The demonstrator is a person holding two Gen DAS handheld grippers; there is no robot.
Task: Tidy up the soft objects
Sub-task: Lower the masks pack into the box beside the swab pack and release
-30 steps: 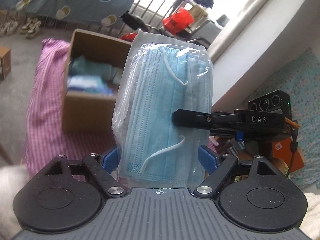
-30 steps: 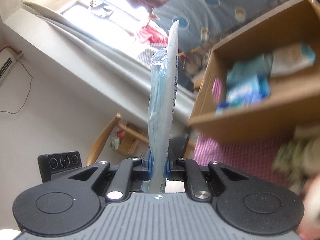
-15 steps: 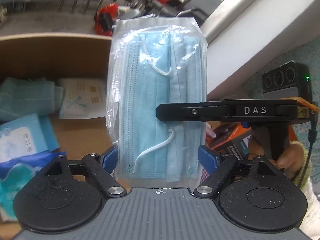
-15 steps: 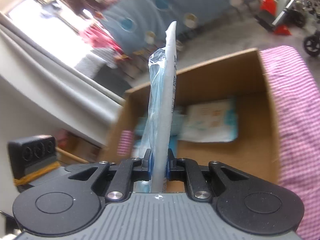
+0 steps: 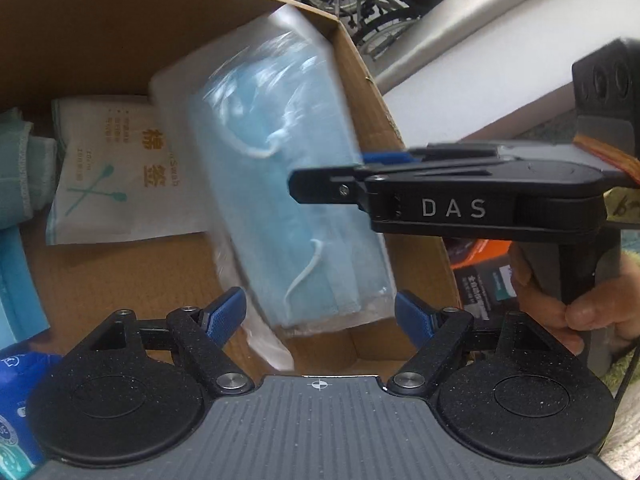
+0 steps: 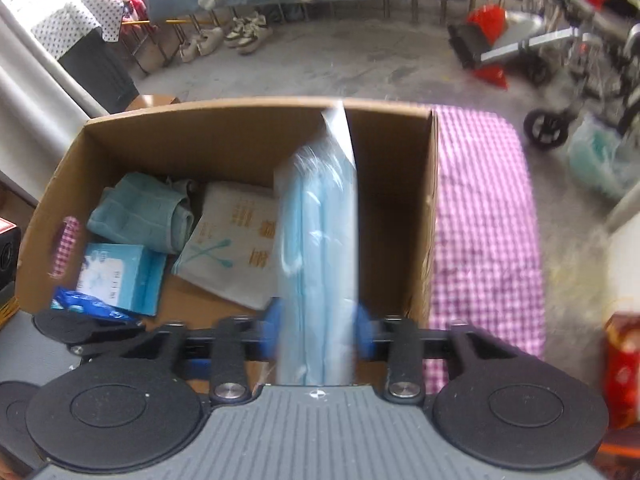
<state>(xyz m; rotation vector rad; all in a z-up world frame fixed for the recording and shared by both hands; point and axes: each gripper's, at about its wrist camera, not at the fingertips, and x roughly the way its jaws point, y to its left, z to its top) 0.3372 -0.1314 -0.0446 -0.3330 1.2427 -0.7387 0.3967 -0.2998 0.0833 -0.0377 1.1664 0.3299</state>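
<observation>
A clear-wrapped pack of blue face masks (image 5: 288,208) hangs tilted and blurred over the right part of an open cardboard box (image 5: 120,32). My left gripper (image 5: 320,312) is open, and the pack's lower end lies loose between its blue pads. In the right wrist view the pack (image 6: 320,248) stands on edge between the fingers of my right gripper (image 6: 318,326). That gripper's jaws are opening and its blurred pads stand off the pack. Its black fingers (image 5: 320,190) reach across the pack from the right, with a hand (image 5: 592,312) on the handle.
Inside the box (image 6: 200,136) lie a cotton swab pack (image 6: 236,248), a folded teal towel (image 6: 140,212), a light blue tissue box (image 6: 120,276) and a dark blue wipes pack (image 6: 88,304). The box sits on pink checked cloth (image 6: 480,240). A wheelchair (image 6: 560,80) stands on the floor beyond.
Both grippers have swung over and down to the box. The right gripper's jaws have parted from the mask pack. The pack has tipped leftward and slipped downward.
</observation>
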